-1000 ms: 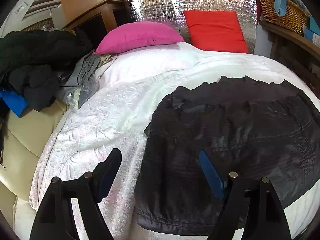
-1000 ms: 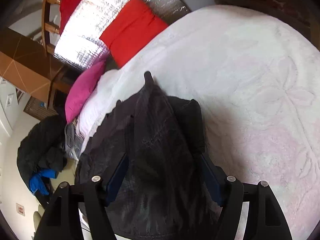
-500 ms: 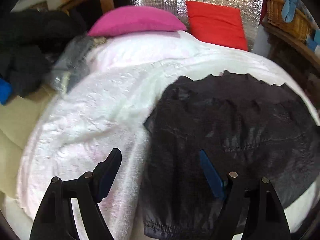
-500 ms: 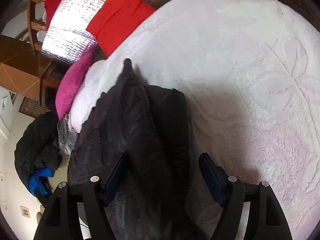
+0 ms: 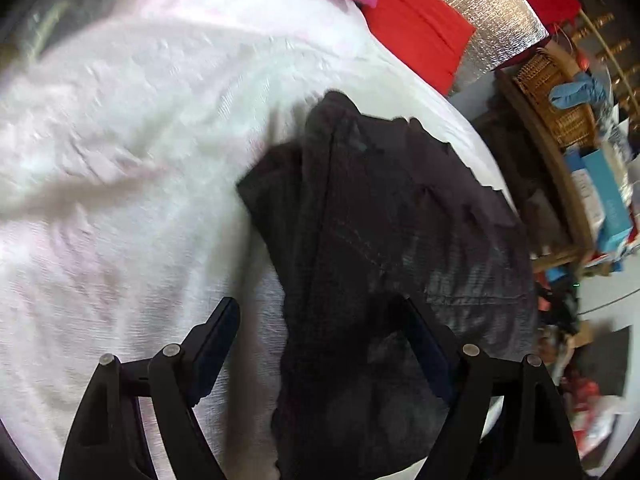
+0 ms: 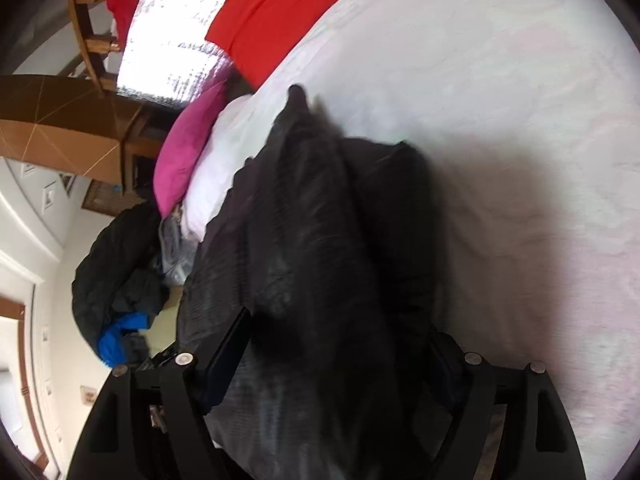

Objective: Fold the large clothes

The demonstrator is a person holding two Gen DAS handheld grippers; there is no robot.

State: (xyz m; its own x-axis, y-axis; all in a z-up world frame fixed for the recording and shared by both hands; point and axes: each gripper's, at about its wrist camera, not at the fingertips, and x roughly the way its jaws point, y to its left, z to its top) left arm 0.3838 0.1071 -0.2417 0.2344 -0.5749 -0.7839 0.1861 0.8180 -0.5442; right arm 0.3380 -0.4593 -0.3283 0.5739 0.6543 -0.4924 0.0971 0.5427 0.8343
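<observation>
My left gripper (image 5: 316, 336) gapes wide over the near edge of the bed (image 5: 120, 160), the dark garment's (image 5: 380, 220) edge between its fingers, unpinched. My right gripper (image 6: 340, 348) has just been opening, the bunched garment (image 6: 320, 240) loose between its fingers. Pink pillow (image 6: 188, 140) and red cushion (image 5: 416, 36) crowd the head; a basket (image 5: 556, 92) flanks one side. White cover lies bare elsewhere.

My right view smears the garment (image 6: 320, 240); its near end runs off the bottom edge. The left view blurs the bedspread (image 5: 120, 140).
</observation>
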